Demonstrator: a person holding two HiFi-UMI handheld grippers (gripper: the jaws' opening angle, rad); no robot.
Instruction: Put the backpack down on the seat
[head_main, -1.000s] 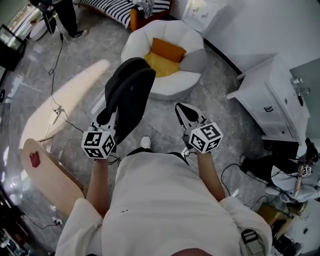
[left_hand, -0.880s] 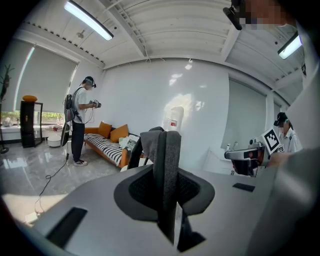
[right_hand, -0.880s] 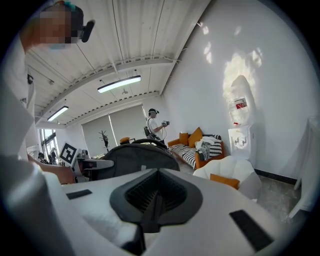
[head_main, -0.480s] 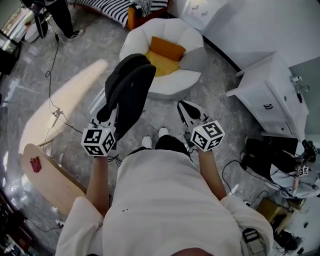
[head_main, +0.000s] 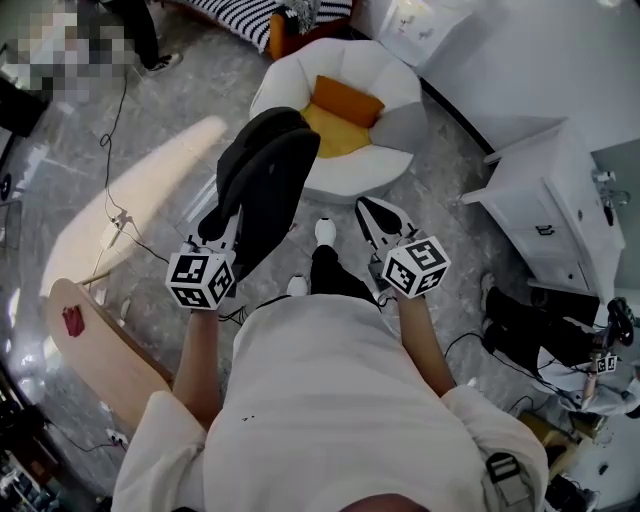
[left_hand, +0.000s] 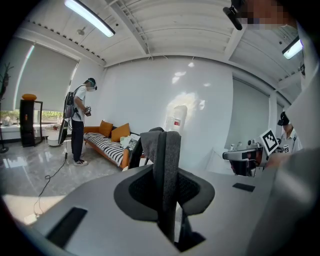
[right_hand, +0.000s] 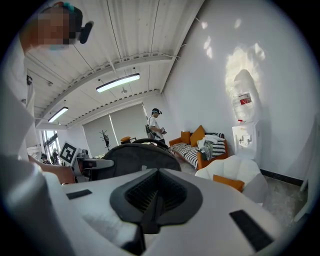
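Observation:
A black backpack (head_main: 265, 185) hangs in the air from my left gripper (head_main: 226, 226), in front of a round white armchair (head_main: 395, 125) with orange cushions (head_main: 345, 100). In the left gripper view the jaws are shut on the backpack's grey strap (left_hand: 165, 150), which runs up between them. My right gripper (head_main: 372, 212) is held beside the bag, apart from it, jaws shut and empty. From the right gripper view, the backpack (right_hand: 137, 155) is at the left and the armchair (right_hand: 235, 175) at the lower right.
A white cabinet (head_main: 545, 200) stands at the right, and a striped sofa (head_main: 260, 15) lies beyond the armchair. On the floor at the left are a wooden board (head_main: 100, 340) and a cable (head_main: 120, 215). Another person (left_hand: 80, 125) stands by the sofa.
The person has stepped forward, one foot now ahead. The armchair has shifted a little right in the head view. Both grippers keep their pose, and the backpack still hangs from the left one.

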